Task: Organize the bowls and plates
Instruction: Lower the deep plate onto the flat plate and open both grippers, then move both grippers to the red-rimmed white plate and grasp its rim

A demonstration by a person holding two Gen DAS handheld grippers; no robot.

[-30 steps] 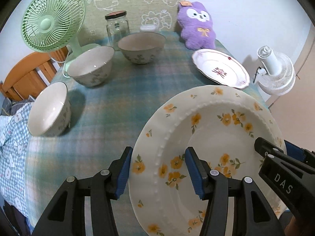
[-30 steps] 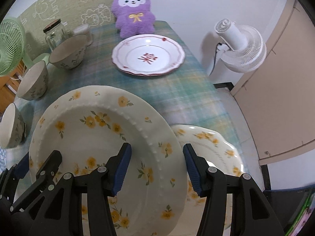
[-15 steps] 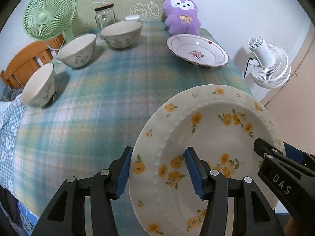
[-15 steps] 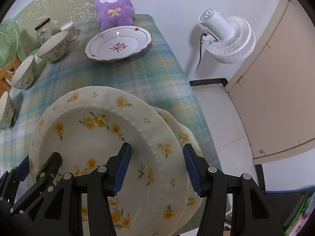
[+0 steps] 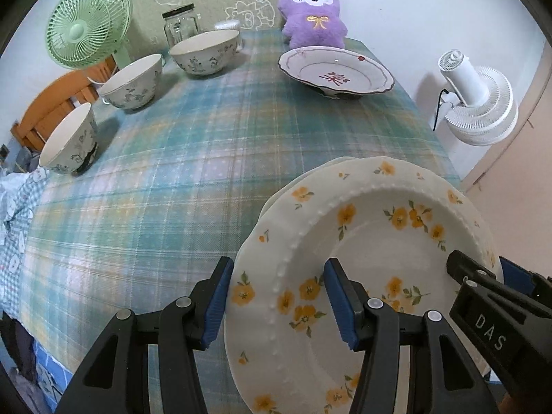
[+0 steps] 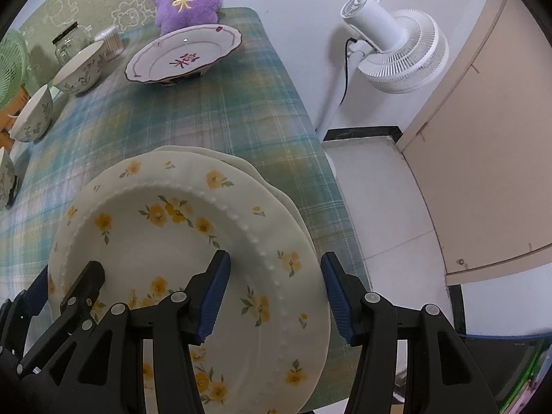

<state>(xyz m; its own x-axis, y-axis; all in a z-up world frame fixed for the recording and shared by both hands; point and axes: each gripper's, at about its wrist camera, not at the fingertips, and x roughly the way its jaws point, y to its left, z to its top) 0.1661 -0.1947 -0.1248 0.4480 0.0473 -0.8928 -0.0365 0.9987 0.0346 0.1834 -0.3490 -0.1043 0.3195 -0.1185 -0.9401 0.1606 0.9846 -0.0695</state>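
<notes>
Left gripper and right gripper both clamp the yellow-flowered plate rim, over a matching plate.

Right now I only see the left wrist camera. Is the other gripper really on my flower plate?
Observer: Yes. The right gripper's jaws straddle the right rim of the flower plate, with one pad in its well and one outside its edge.
Operator: Is the plate underneath about to fall off the table?
Observer: It doesn't look so. The plate underneath lies near the right edge of the table, but a strip of cloth shows beside it.
Operator: What's past that edge?
Observer: White floor, and the white fan stands there on a pole.
</notes>
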